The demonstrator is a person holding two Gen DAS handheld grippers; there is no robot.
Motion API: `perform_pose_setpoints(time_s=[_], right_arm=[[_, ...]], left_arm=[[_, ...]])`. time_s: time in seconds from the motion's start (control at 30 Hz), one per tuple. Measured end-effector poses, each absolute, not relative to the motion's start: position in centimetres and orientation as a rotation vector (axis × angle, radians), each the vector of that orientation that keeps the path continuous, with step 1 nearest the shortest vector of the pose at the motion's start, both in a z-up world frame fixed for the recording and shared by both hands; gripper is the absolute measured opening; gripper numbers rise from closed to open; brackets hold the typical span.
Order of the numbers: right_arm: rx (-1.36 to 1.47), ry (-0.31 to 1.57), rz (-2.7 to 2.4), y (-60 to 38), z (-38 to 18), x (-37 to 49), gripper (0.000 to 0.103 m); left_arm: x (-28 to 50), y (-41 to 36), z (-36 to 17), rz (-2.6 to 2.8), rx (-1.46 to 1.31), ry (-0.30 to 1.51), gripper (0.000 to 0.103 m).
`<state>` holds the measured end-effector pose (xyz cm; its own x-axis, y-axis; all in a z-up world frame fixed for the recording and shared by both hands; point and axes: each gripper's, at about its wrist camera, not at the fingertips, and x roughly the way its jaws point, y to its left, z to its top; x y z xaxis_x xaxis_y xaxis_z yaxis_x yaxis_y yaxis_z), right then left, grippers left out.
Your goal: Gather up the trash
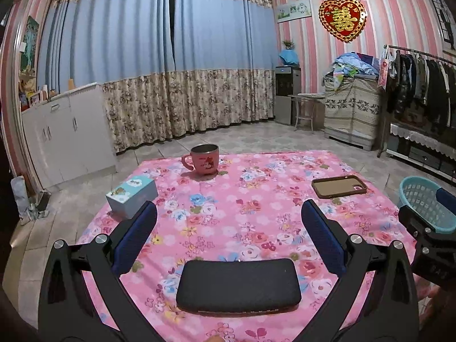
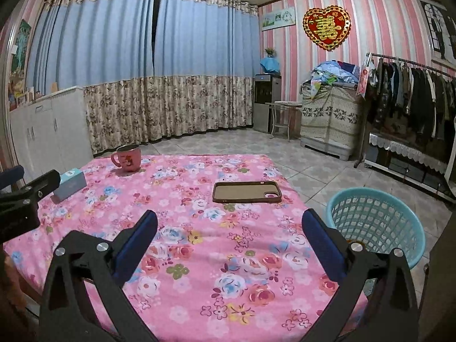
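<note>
Both your tongs, left gripper (image 1: 228, 222) and right gripper (image 2: 228, 230), gape wide w/ nothing held. No trash visible on table (image 2: 199, 285). Basket (image 2: 376, 222) sits on floor just off table's right edge; phone case (image 2: 246, 192) near it.

We see a turquoise lattice basket (image 2: 376, 222) upright on the floor at four o'clock, just beside the table's right edge; something small and dark lies inside, unclear.

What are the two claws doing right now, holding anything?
Left gripper: open, holding nothing.
Right gripper: open, holding nothing.
</note>
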<state>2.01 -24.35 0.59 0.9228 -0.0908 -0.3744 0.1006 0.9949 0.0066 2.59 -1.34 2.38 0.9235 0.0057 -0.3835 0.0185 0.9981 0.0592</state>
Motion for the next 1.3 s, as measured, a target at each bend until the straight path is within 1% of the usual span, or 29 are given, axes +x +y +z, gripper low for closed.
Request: perform_pose_setpoints(time_s=[0.3,0.73,1.3], right_arm=[[0.047,0.402,-0.135,-25.1,-0.5,2.3,0.099],[-0.005,0.379,-0.137,-23.7,-0.8,1.8,0.099],[0.004,0.385,-0.111,-23.6,-0.8,1.8,0.099]], left_arm=[[2.3,-1.4,0.5,0.019,0.051,0.410,0.098],[2.7,-0.6,0.2,0.031,0.007,0.416,0.098],[2.0,-2.2,-0.3,0.003,0.070,0.400,0.098]])
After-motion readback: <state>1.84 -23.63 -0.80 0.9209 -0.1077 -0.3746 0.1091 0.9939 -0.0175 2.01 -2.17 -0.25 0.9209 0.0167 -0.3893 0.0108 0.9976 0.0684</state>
